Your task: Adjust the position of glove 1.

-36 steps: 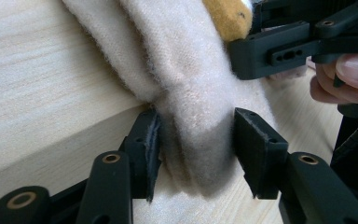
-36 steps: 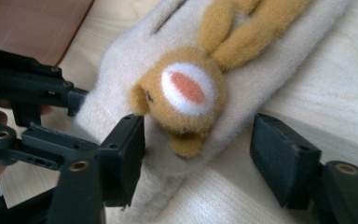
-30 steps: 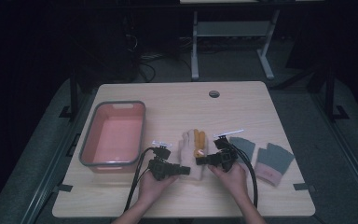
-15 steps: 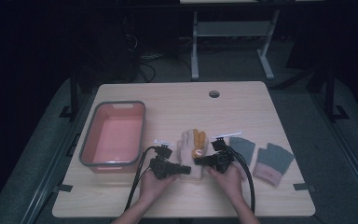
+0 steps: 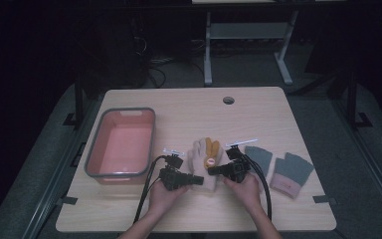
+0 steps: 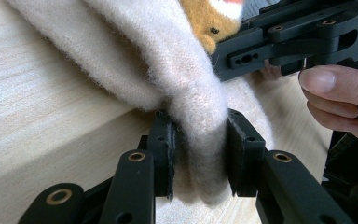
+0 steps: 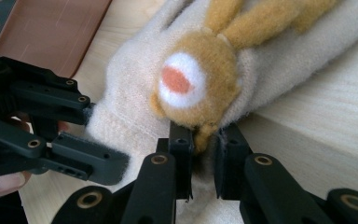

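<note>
Pinching the cream glove point(image 5: 205, 167) from both sides, the two grippers have it caught at its cuff end near the front middle of the desk point(image 5: 189, 107). The left gripper point(image 6: 199, 158) has a thick fold of the knit bunched between its fingers point(image 6: 164, 154), which have just been closing and now press into the wool. The right gripper point(image 7: 204, 154) comes in from the opposite side; its fingers point(image 7: 182, 154) have also just been closing and are clenched on the edge right below the brown animal face point(image 7: 196, 81) sewn on the glove.

Gripping at two points across the cuff looks chosen so the soft fabric can be lifted flat or spread instead of dangling from one corner. Both grips bite on the fabric edge against the desk, where a fold is easiest to gather.

Seen from above, the glove lies with its fingers pointing away from the person, between the pink bin point(image 5: 122, 144) on the left and two grey gloves point(image 5: 278, 169) on the right. The bin stands open and near, so it is probably where the glove is meant to go. The grey pair lie flat and apart from the grippers, untouched for now.
</note>
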### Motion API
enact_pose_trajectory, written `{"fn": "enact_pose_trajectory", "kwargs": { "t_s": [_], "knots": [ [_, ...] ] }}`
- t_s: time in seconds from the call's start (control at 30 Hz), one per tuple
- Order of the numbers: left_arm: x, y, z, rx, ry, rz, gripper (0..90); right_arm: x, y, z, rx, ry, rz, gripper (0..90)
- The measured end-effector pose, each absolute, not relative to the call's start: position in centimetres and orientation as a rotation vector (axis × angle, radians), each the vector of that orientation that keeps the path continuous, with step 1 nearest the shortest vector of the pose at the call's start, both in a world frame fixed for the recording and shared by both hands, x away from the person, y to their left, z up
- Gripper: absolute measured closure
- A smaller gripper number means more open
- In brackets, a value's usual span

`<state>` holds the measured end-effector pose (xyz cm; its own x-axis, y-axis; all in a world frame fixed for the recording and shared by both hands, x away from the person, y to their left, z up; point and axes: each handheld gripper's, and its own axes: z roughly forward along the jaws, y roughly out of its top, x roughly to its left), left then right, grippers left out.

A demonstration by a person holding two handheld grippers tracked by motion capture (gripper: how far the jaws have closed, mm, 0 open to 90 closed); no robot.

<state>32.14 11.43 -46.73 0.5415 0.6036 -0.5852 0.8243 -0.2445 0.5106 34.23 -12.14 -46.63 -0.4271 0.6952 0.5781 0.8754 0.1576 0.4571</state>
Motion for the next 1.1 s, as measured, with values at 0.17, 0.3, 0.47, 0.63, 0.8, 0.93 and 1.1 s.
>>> {"fn": "enact_pose_trajectory", "kwargs": {
  "t_s": [0.17, 0.3, 0.47, 0.63, 0.8, 0.93, 1.1],
  "knots": [
    [32.1, 11.7, -46.7, 1.937, 1.161, -0.375, 67.2, 34.1, -12.2, -46.3, -1.51, -2.209, -1.133, 80.5],
    [32.0, 11.9, -46.5, 1.939, 1.151, -0.366, 67.3, 34.0, -12.2, -45.9, -1.497, -2.215, -1.14, 80.9],
    [32.1, 12.0, -46.4, 1.932, 1.142, -0.375, 67.4, 34.0, -12.2, -45.4, -1.494, -2.22, -1.134, 81.1],
    [32.1, 12.2, -46.3, 1.933, 1.131, -0.376, 67.5, 33.9, -12.2, -45.2, -1.488, -2.207, -1.125, 81.2],
    [32.1, 12.3, -45.9, 1.93, 1.117, -0.374, 67.5, 33.9, -12.3, -44.8, -1.475, -2.211, -1.136, 81.2],
    [32.2, 12.6, -45.4, 1.913, 1.101, -0.385, 67.6, 34.0, -12.2, -43.9, -1.463, -2.233, -1.157, 81.2],
    [32.4, 13.1, -44.7, 1.886, 1.093, -0.392, 67.6, 34.0, -12.0, -43.1, -1.454, -2.236, -1.181, 81.2]
  ]
}}
